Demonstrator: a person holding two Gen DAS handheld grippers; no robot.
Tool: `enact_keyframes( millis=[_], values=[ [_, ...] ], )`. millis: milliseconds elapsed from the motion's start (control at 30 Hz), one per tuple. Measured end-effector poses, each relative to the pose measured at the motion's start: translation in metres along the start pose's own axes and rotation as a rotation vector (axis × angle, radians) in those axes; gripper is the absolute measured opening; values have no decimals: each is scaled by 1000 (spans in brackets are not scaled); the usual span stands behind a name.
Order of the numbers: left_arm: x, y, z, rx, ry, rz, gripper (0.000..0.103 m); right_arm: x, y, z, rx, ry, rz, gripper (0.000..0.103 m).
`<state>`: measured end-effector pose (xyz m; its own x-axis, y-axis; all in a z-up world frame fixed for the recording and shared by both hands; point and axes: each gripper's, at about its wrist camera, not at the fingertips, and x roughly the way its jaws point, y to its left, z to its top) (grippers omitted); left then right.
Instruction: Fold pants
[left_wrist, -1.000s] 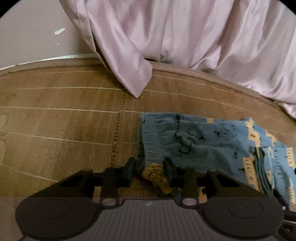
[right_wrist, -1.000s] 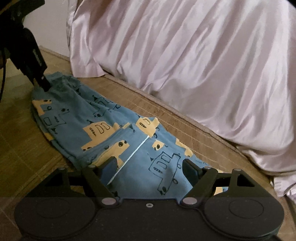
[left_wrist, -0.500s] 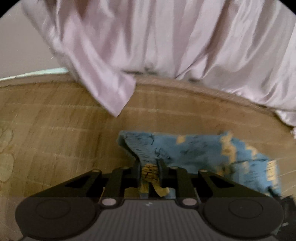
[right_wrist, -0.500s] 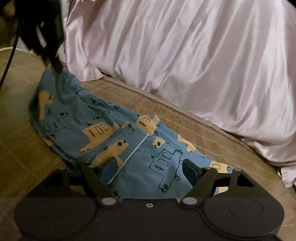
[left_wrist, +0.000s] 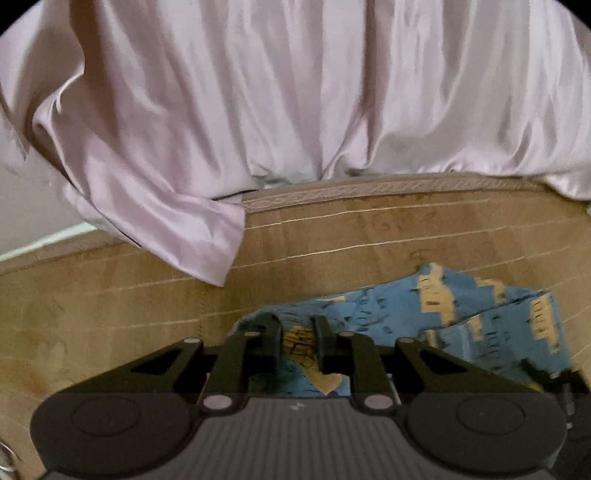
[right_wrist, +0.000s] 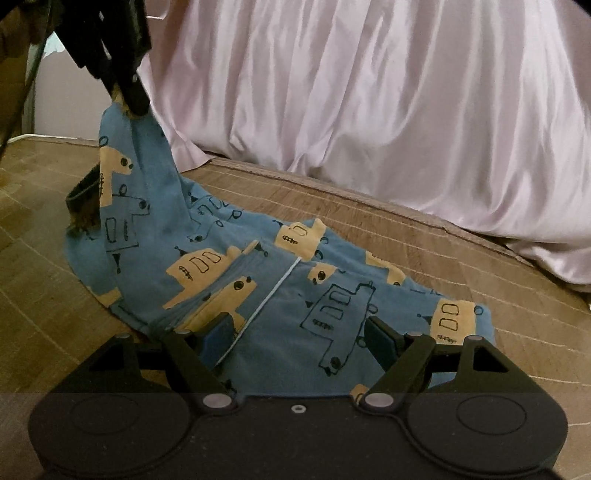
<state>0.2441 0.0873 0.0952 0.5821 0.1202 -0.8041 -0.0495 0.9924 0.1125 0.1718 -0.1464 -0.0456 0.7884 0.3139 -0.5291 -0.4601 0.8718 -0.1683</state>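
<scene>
On mat (right_wrist: 461, 258) | left claw (left_wrist: 298, 345) clamps pants (right_wrist: 258, 280) | right claw (right_wrist: 301, 338) spread | no legible text

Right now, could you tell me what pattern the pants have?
The pants are blue with yellow and black-outlined vehicle drawings, clearest in the right wrist view.

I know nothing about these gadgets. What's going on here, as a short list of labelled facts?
garment: blue pants with yellow vehicle print
surface: woven mat
left gripper: shut on one end of the pants, raised off the mat
right gripper: open, fingers either side of the other end
backdrop: pale pink satin sheet
fold: not yet made
</scene>
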Motion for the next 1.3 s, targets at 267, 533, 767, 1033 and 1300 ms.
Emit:
enact_keyframes(
  millis=[267,533,767,1033,1300],
  values=[
    [55,40,-33,-27,50,-42,22,2,-4,1,16,8,10,83],
    [93,67,-80,-46,6,-58,65,4,1,1,-8,4,-13,84],
    [93,81,-100,-177,-70,-63,85,3,5,1,-35,-3,-33,84],
    [94,79,-101,-168,-93,-50,84,2,4,2,-37,-3,-35,84],
    [91,72,-102,-155,-87,-27,77,2,6,2,-37,-4,-38,84]
  ],
)
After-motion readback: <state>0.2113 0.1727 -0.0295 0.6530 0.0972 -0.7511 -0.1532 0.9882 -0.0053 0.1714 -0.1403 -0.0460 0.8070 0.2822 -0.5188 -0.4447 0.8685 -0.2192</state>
